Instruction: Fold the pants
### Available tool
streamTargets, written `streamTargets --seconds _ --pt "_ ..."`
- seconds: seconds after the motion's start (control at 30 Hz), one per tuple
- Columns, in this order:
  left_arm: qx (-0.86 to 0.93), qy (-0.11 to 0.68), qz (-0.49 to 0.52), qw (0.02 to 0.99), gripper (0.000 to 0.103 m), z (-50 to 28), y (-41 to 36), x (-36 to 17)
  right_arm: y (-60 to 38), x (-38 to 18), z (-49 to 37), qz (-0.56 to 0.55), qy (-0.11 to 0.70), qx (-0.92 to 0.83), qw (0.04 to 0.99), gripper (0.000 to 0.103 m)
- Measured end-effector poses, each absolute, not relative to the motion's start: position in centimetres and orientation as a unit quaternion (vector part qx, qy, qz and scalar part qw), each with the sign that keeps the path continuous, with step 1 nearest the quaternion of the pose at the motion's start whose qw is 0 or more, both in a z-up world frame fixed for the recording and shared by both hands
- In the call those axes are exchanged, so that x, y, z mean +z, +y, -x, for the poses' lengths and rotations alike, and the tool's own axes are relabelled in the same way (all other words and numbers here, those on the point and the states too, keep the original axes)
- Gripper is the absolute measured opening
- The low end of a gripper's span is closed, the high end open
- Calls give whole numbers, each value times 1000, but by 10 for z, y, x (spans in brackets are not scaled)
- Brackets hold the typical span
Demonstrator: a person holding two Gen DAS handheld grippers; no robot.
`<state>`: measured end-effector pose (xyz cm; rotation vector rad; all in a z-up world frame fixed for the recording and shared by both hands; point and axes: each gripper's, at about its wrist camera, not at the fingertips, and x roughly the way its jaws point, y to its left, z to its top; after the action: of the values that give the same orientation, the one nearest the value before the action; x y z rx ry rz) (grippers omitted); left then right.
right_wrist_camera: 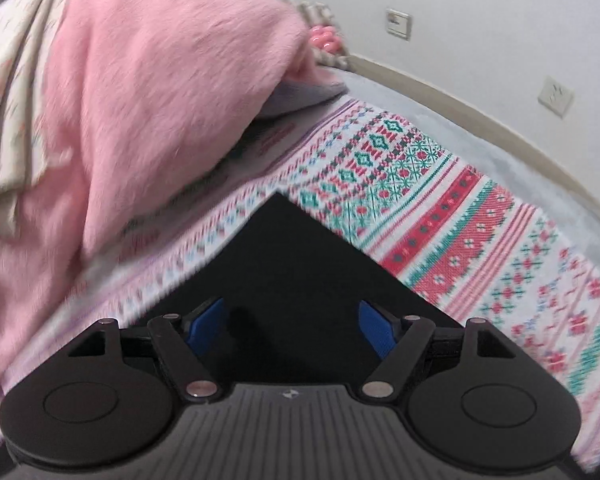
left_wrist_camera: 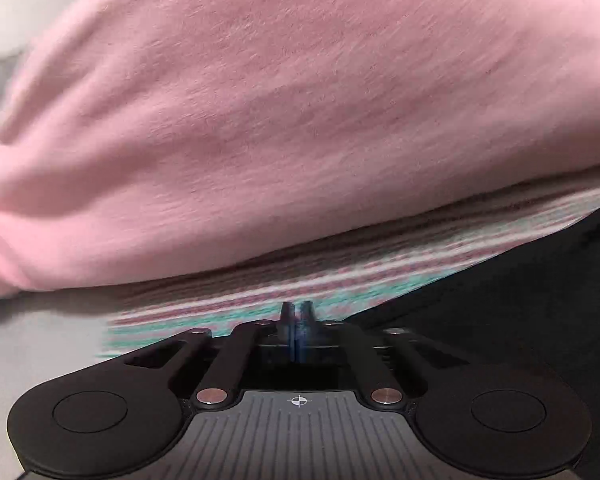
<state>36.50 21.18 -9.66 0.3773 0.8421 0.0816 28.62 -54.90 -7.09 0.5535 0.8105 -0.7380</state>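
**Black pants on the patterned cloth, one gripper shut, one spread**

The black pants point(right_wrist_camera: 292, 256) lie flat on a patterned cloth point(right_wrist_camera: 460, 216) with red, green and white shapes. One corner of the pants points away from the right gripper point(right_wrist_camera: 292, 328). Its blue fingers point(right_wrist_camera: 374, 330) are spread wide over the pants and hold nothing.

The left gripper point(left_wrist_camera: 298, 320) has its fingers pressed together. I cannot tell if any cloth is caught between them. In its view the pants point(left_wrist_camera: 520, 320) show only as a dark patch on the right, cut off by the edge.

A big fluffy pink blanket point(left_wrist_camera: 280, 100) fills most of the left view and hides what is behind it. The pictures are blurry, so the cloth pattern smears into stripes there. A white wall point(right_wrist_camera: 480, 12) with two sockets stands behind.
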Motion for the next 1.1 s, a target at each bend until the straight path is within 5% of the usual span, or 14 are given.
streamTargets --seconds 0.13,0.3,0.33,0.4,0.47,0.57,0.7,0.73,0.8,0.9,1.1 --pt "23 415 -136 899 0 -367 223 -92 -548 -71 -304 -265 362 -347 823 59" --pt "0 429 -30 903 19 -367 251 -65 -545 -64 -324 -280 357 -329 828 59" --pt "8 428 -34 903 26 -364 251 -63 -544 -66 -329 -279 367 -329 824 59" --pt "20 435 -51 899 71 -363 252 -61 -540 -72 -342 -248 398 -340 815 59" --pt "35 440 -63 895 77 -363 252 -61 -531 -74 -353 -214 413 -354 811 58" --pt "27 450 -51 891 77 -362 254 -62 -524 -73 -363 -191 420 -377 803 51" --pt "31 462 -95 881 74 -364 245 -82 -515 -68 -366 -168 413 -393 804 1" --pt "37 458 -92 883 67 -363 242 -85 -514 -68 -366 -162 416 -396 802 0" --pt "41 454 -80 886 25 -361 236 -85 -511 -67 -361 -157 416 -392 805 0" --pt "42 450 -124 883 14 -356 220 -84 -507 -58 -347 -169 403 -384 813 0" --pt "59 415 -109 901 12 -338 214 -55 -494 -18 -313 -172 373 -371 833 0"
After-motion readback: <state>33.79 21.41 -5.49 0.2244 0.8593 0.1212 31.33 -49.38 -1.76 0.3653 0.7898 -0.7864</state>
